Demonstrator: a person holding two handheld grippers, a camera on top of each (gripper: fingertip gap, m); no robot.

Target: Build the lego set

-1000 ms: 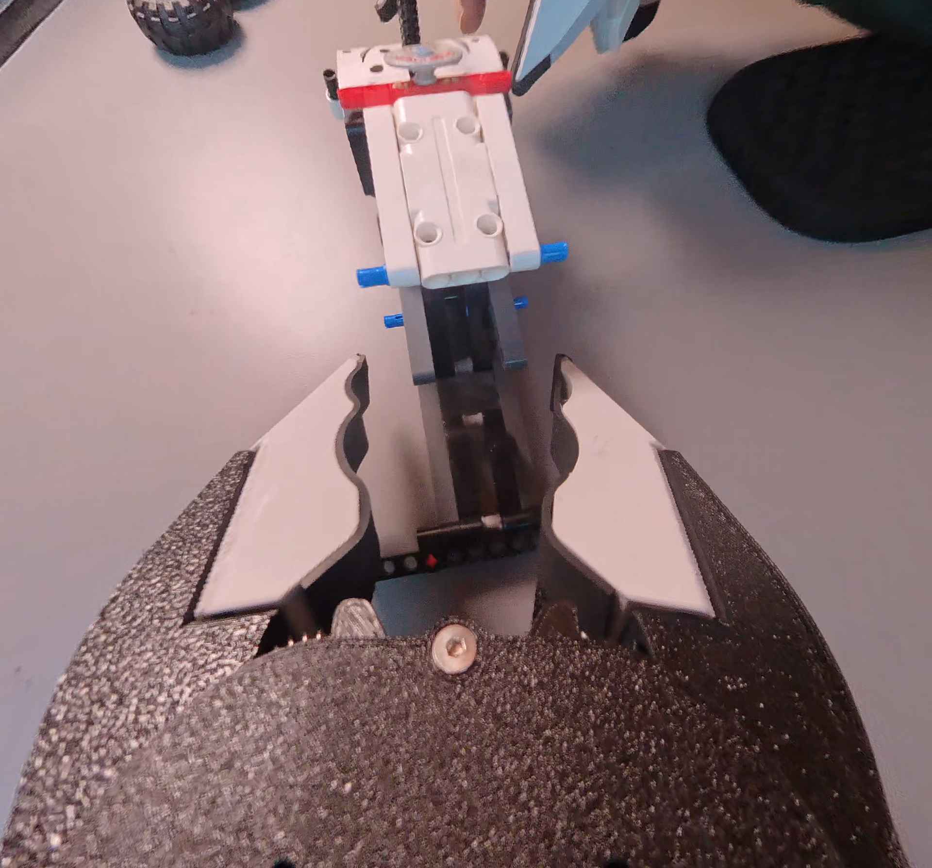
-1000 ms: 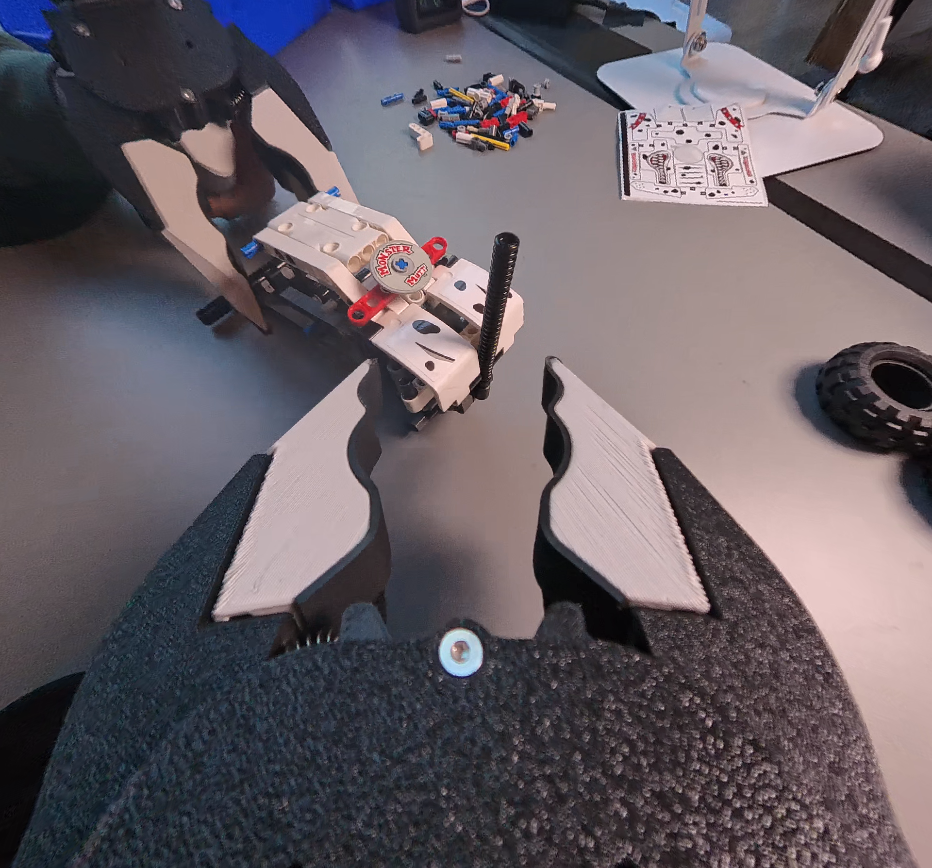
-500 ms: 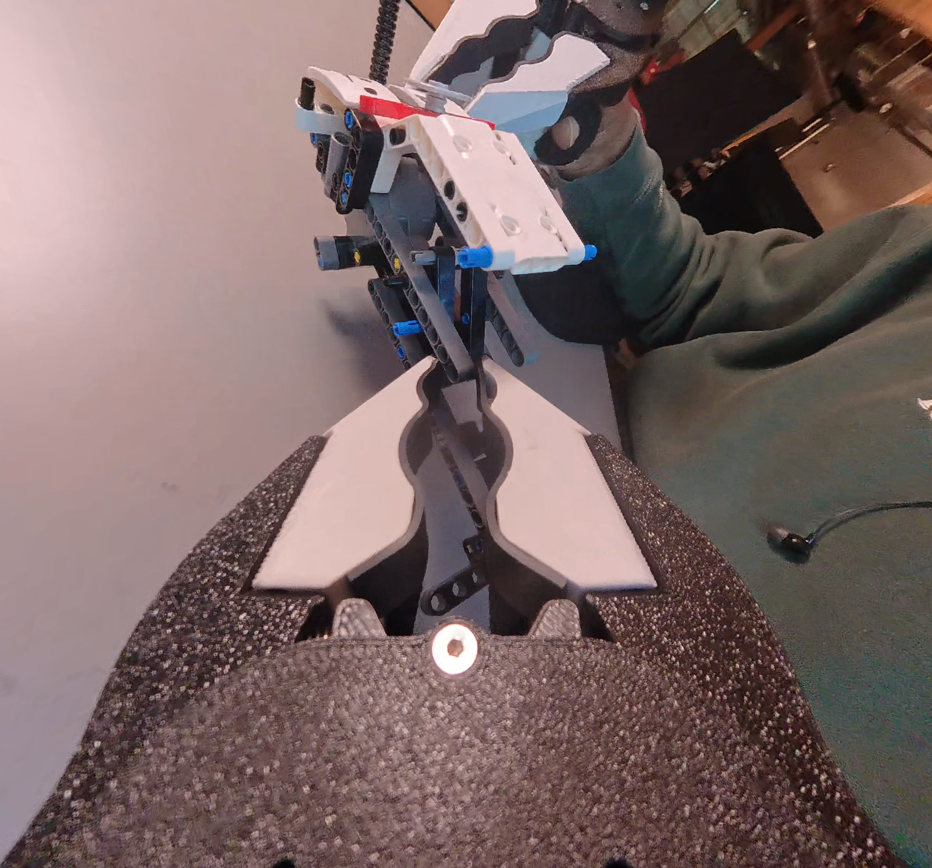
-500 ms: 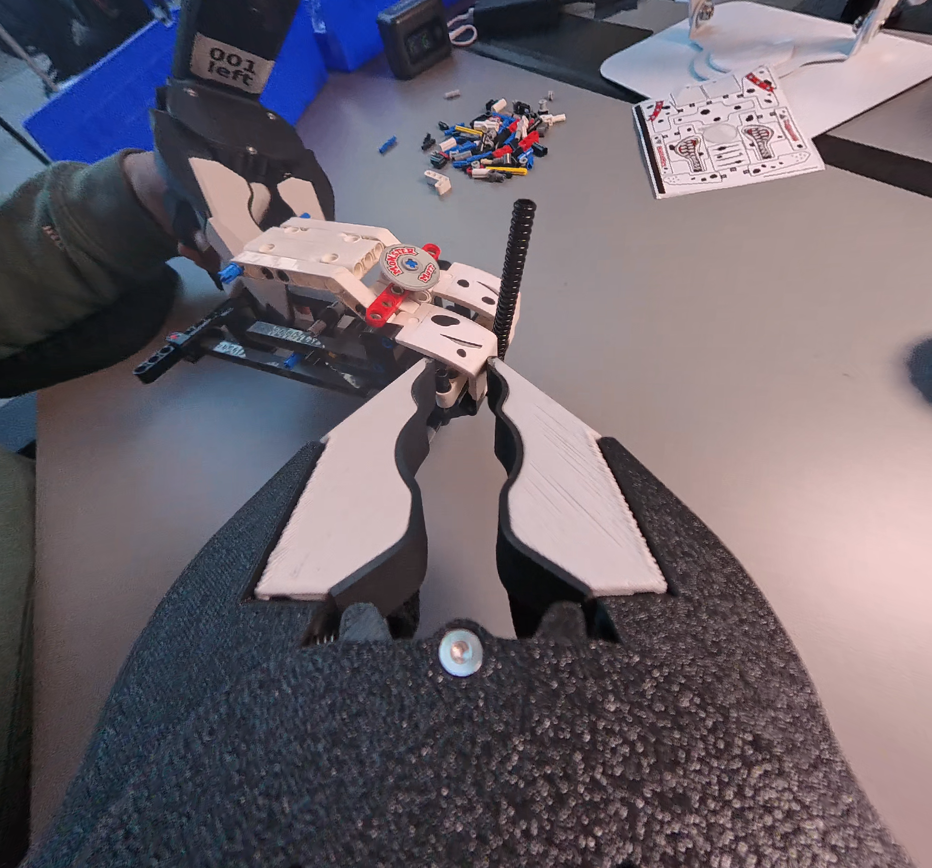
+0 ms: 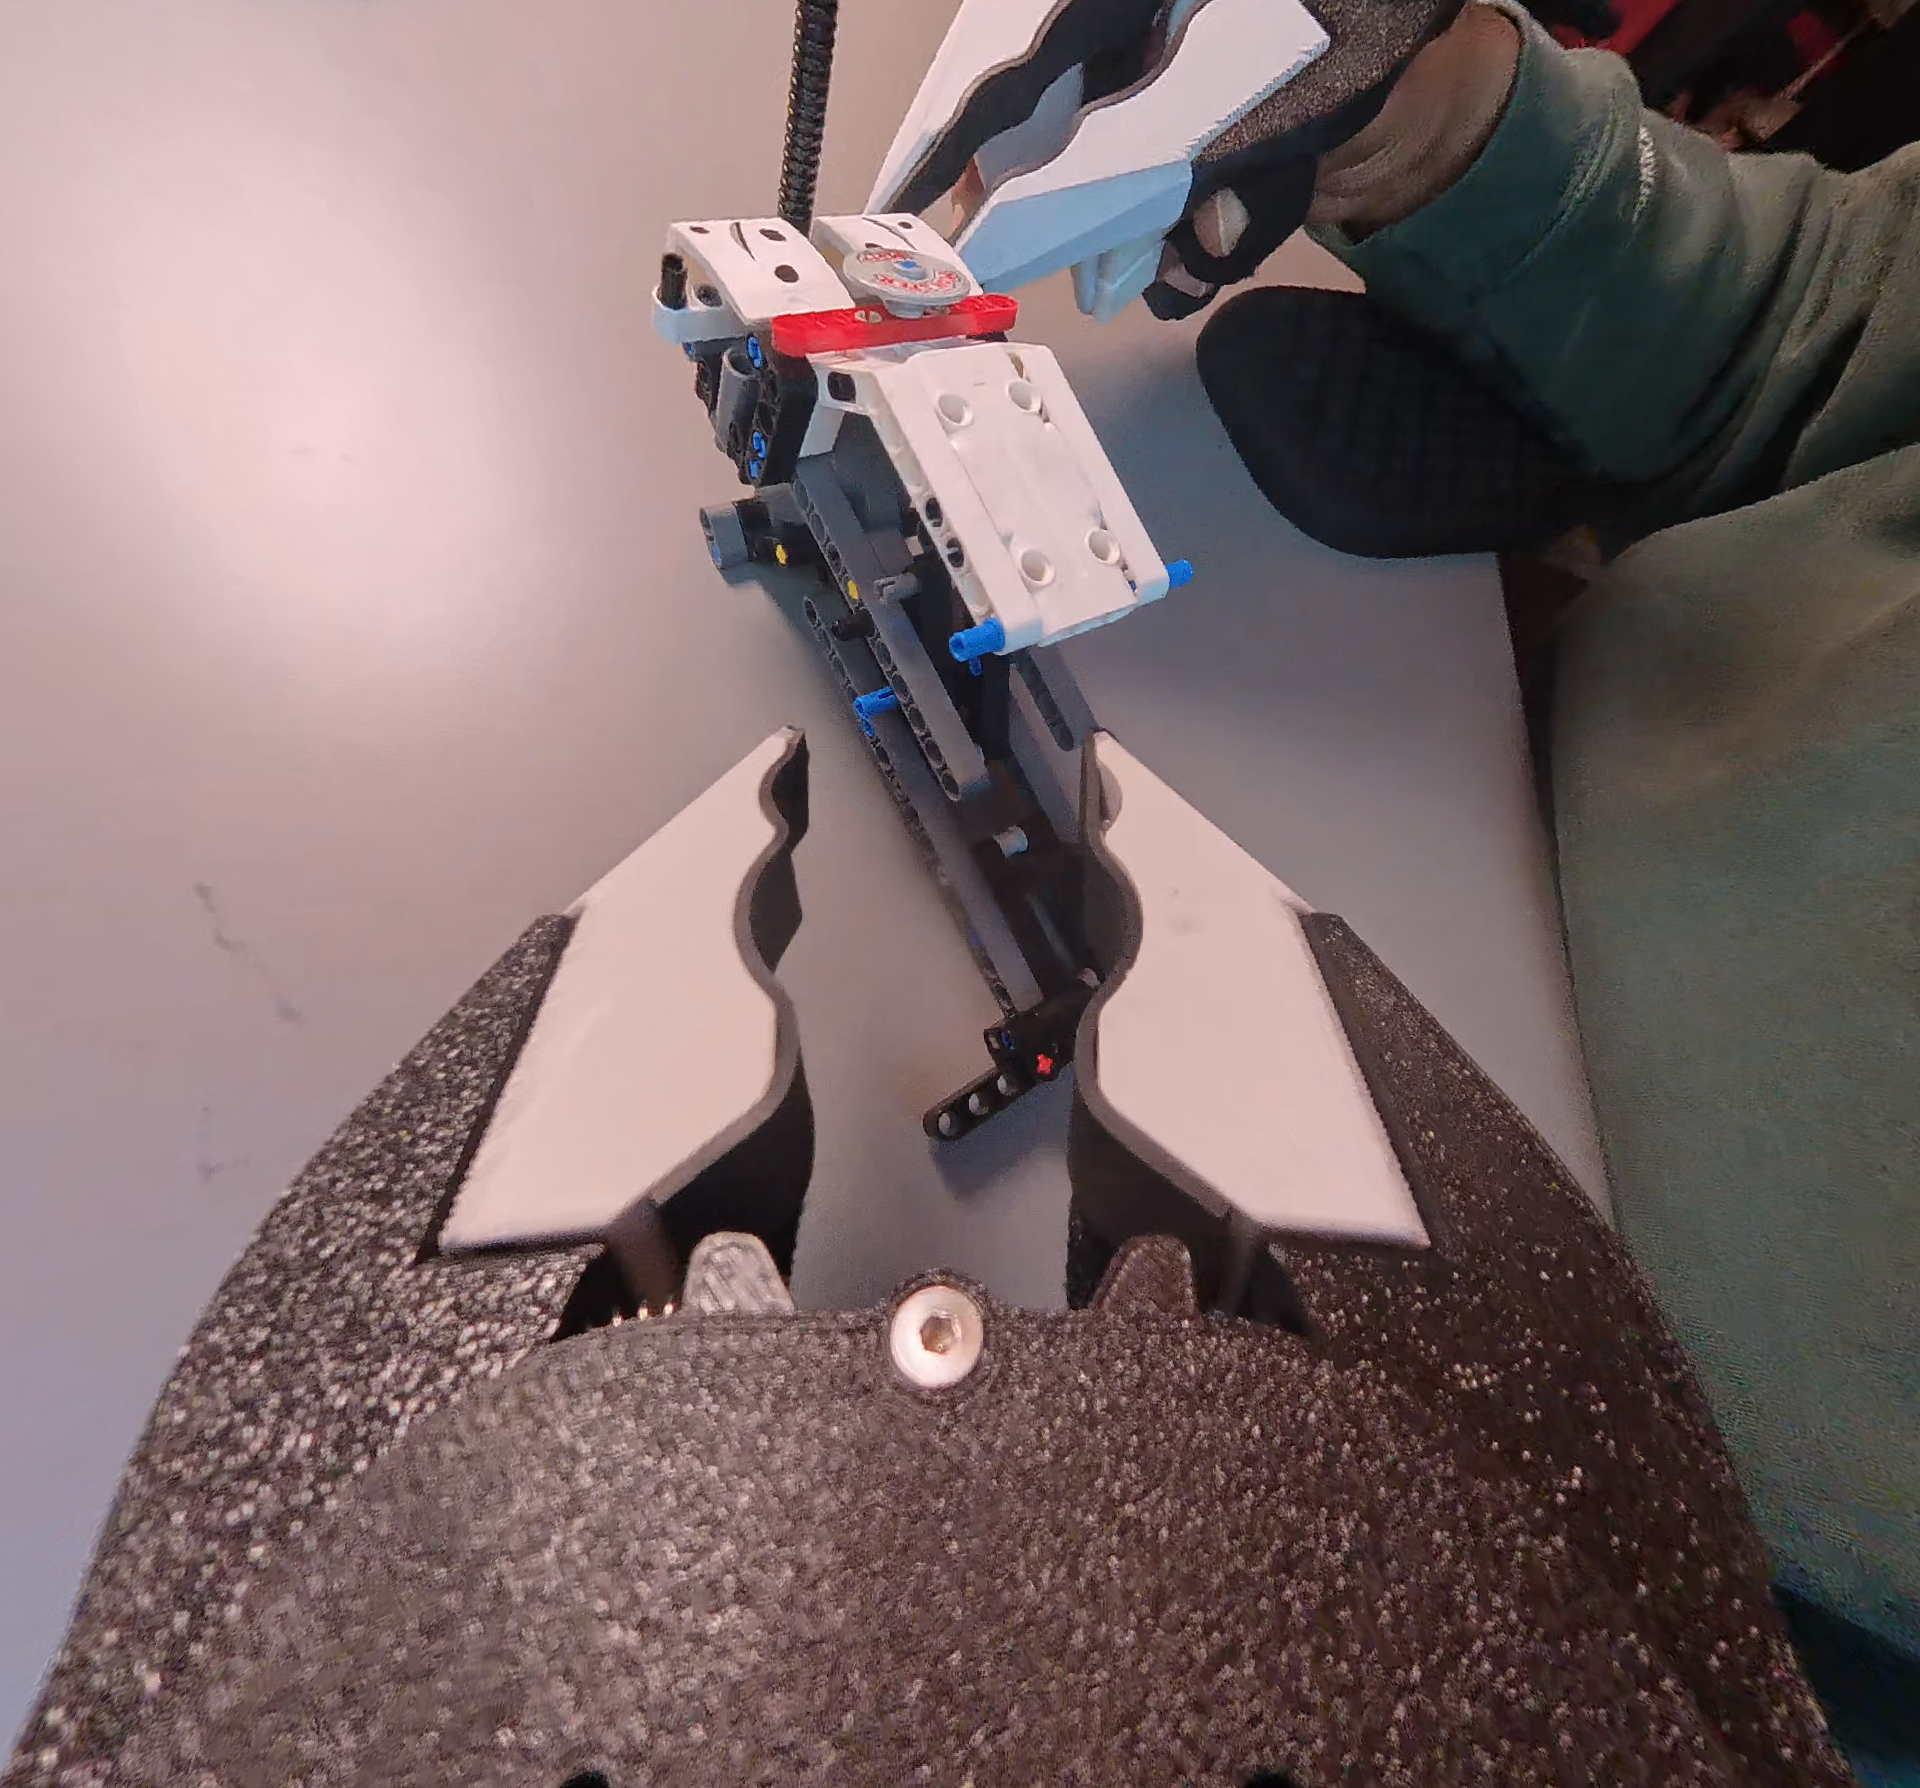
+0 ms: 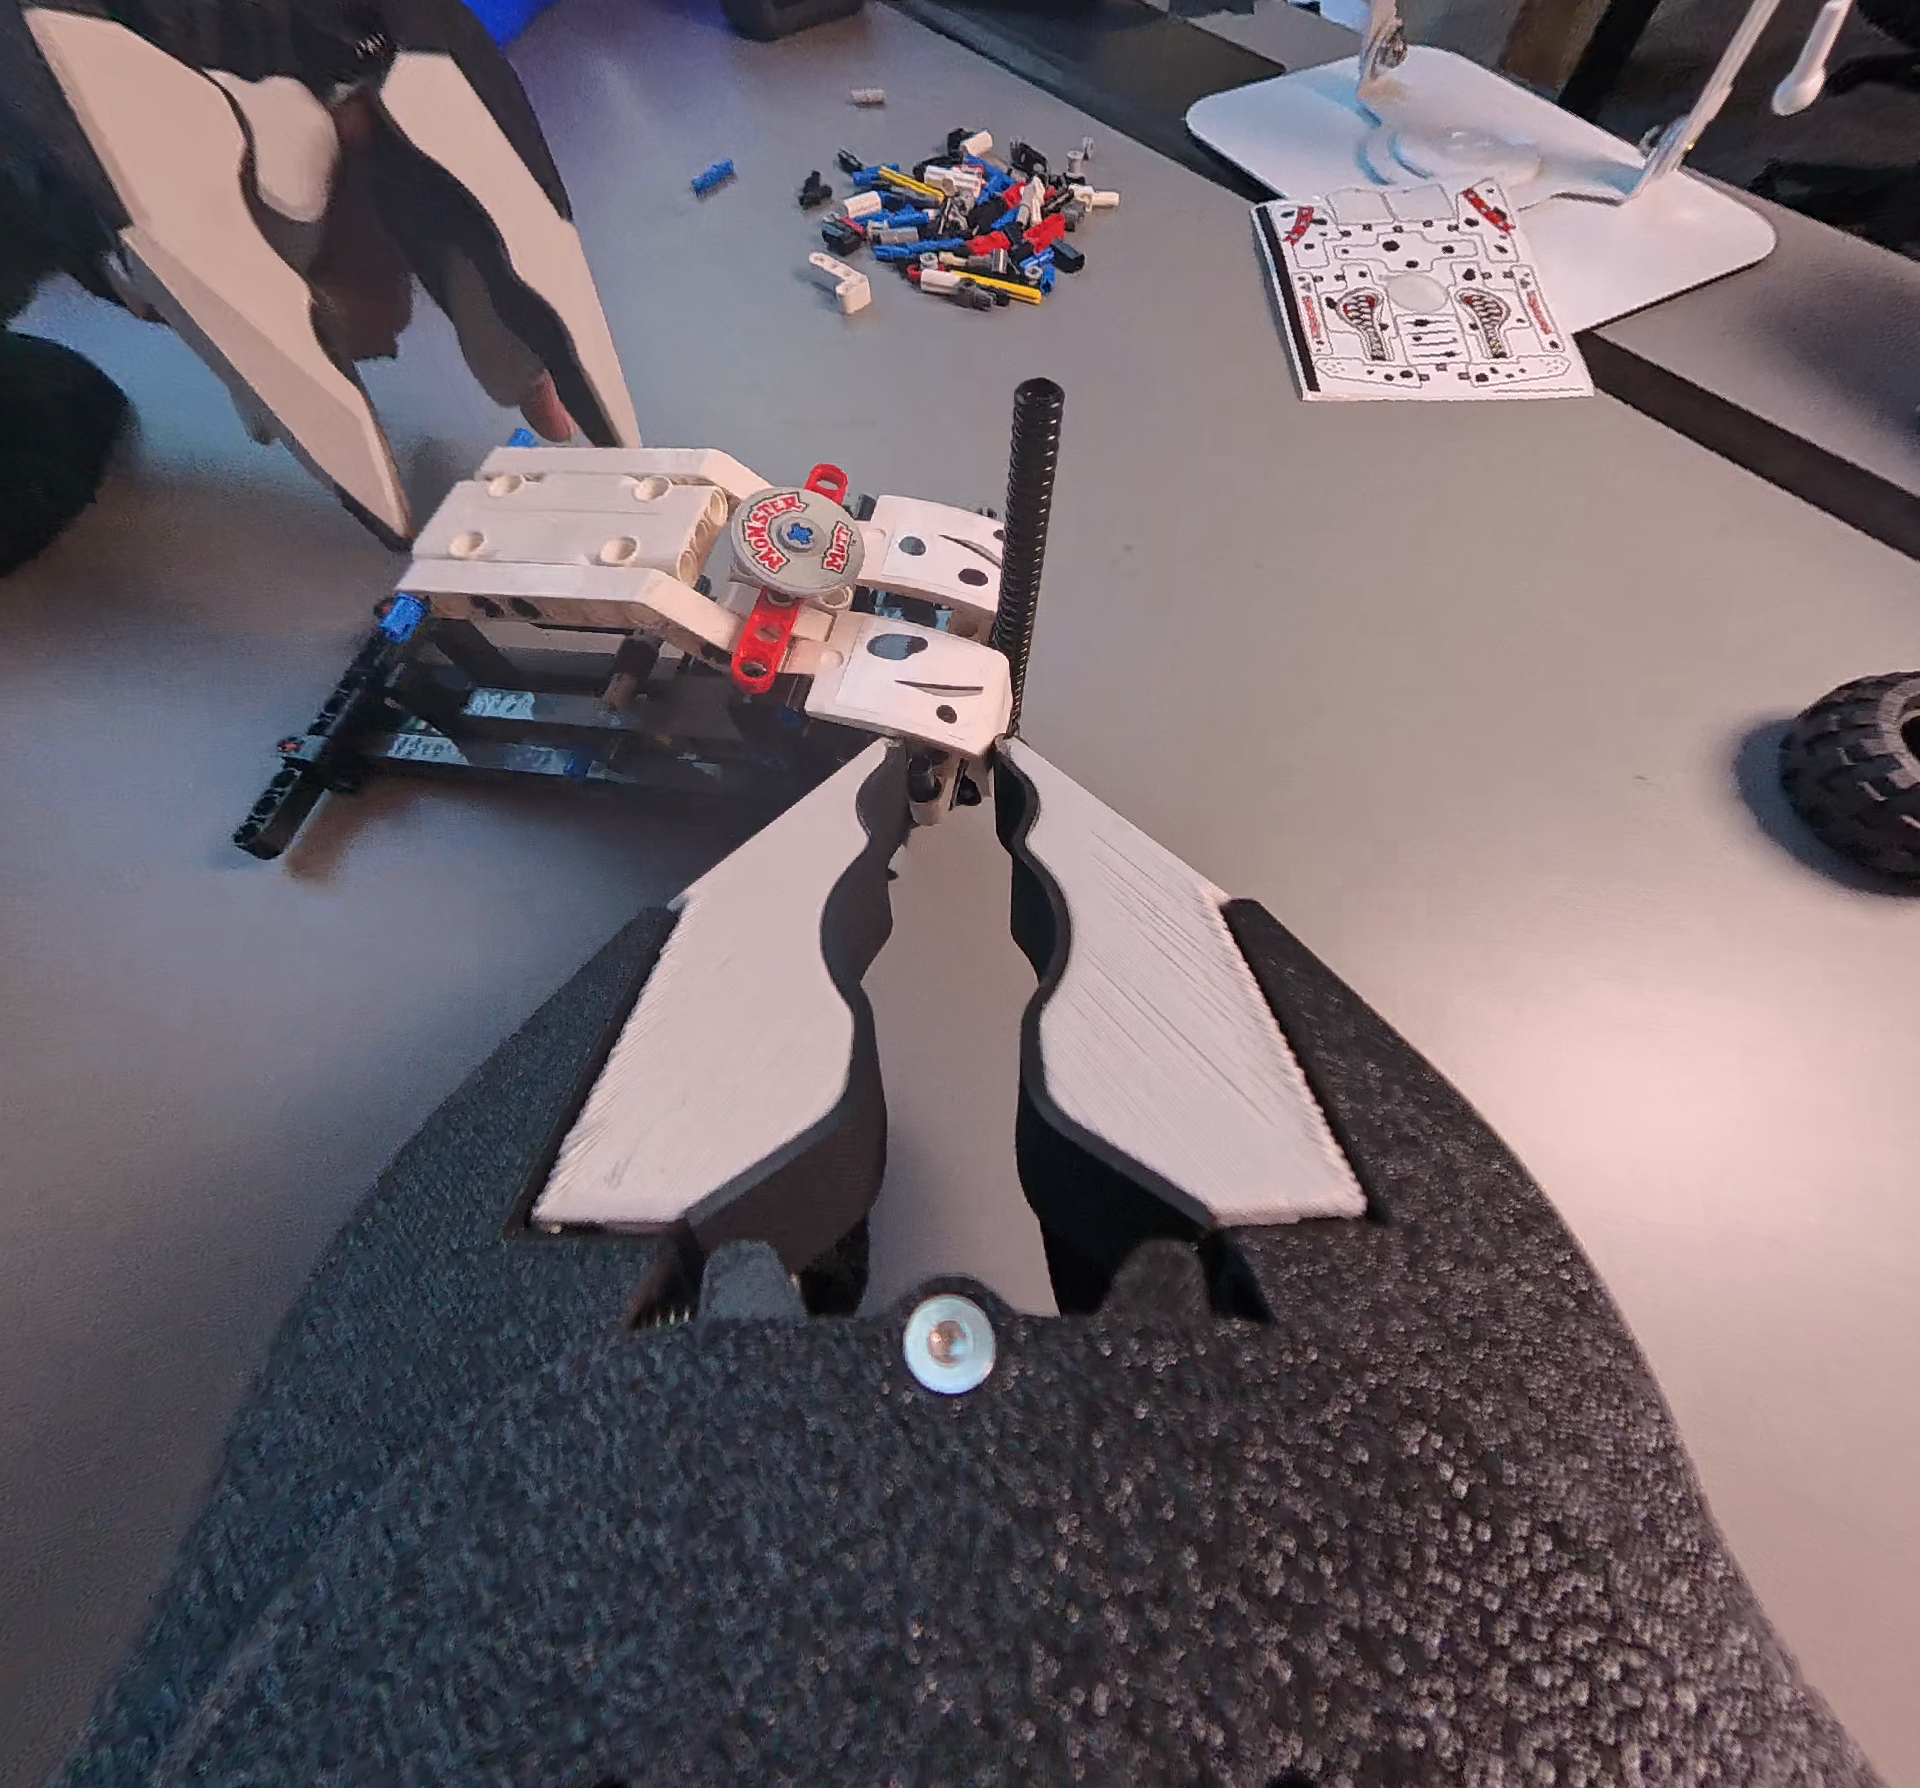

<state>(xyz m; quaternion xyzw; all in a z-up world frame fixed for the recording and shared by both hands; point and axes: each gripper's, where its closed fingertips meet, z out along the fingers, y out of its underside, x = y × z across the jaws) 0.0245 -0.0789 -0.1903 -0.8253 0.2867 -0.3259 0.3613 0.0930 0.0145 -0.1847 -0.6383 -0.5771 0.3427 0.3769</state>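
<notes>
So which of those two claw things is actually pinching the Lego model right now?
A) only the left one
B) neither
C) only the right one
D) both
C: the right gripper has its fingers closed on the front end of the Lego model, while the left gripper is spread open around the rear frame.

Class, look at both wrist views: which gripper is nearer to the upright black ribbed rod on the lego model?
Right. The right gripper pinches the model's front just below the rod. The left gripper is open at the model's far tail end.
</notes>
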